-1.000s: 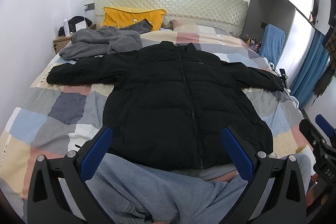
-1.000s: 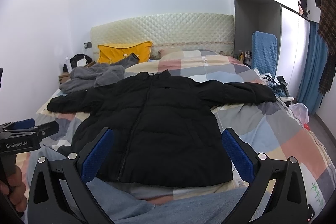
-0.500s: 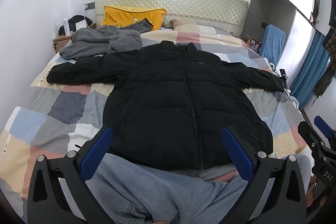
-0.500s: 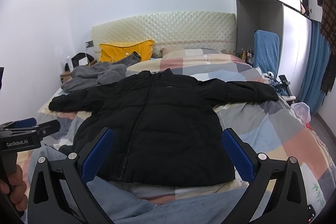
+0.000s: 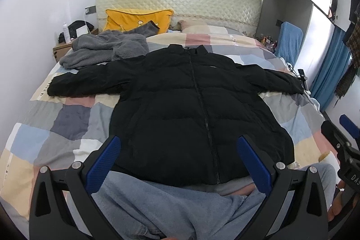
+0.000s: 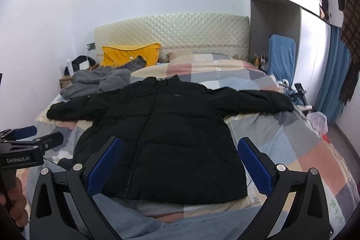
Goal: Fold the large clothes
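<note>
A black jacket [image 5: 193, 109] lies flat, front up, on the bed [image 5: 67, 118], zipped closed, collar toward the headboard [image 5: 180, 1], hem toward the near edge. Both sleeves are spread out sideways; one cuff reaches near the left edge of the bed, the other near the right edge. The bed carries a patchwork quilt in grey, blue, pink and cream.

The left tool [image 5: 180, 161] is held above the near edge of the bed, fingers wide apart, gripping nothing, clear of the jacket hem. The right tool [image 6: 180, 161] is in the same condition: fingers wide apart, empty, apart from the jacket. In the right wrist view the left tool appears at the left edge with a hand [image 6: 13, 197] around its handle. In the left wrist view the right tool shows at the right edge.

Blue-grey fabric, apparently the person's trousers [image 5: 175, 206], fills the foreground below both tools and meets the jacket hem.

A grey fleece [image 5: 103, 48] lies bunched by the jacket's left shoulder, touching the sleeve. A yellow pillow [image 5: 135, 19] leans on the headboard. A nightstand [image 5: 63, 48] stands left of the bed. Blue curtains [image 6: 337, 73] hang at the right.
</note>
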### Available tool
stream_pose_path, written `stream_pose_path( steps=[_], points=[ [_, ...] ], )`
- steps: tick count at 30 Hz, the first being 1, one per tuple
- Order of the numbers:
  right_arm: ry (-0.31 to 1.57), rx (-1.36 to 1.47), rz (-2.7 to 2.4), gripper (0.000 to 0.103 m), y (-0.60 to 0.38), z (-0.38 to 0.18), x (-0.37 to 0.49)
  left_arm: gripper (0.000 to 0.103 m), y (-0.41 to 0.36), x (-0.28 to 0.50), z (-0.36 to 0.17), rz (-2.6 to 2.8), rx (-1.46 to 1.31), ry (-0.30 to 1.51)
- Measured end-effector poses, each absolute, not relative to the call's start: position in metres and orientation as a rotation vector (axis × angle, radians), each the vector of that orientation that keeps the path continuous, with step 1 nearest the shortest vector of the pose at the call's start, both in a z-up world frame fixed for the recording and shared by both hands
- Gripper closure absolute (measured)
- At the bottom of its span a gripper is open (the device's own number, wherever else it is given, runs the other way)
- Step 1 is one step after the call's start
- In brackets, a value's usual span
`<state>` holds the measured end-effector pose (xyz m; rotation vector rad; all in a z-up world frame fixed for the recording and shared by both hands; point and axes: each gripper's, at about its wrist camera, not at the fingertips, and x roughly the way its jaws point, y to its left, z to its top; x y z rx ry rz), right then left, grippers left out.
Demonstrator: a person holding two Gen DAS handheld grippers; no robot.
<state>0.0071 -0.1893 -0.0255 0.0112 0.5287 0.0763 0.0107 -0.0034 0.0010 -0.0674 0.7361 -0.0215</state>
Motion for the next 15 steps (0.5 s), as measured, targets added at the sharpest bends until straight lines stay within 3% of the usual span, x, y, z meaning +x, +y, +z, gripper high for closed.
stream_pose_path(
  steps=[15],
  points=[
    [0.552, 0.022, 0.060, 0.000, -0.1976, -0.0329, 0.0046, 0.000, -0.0094, 0.0121, -0.0033, -0.038, -0.080, 0.752]
  ],
)
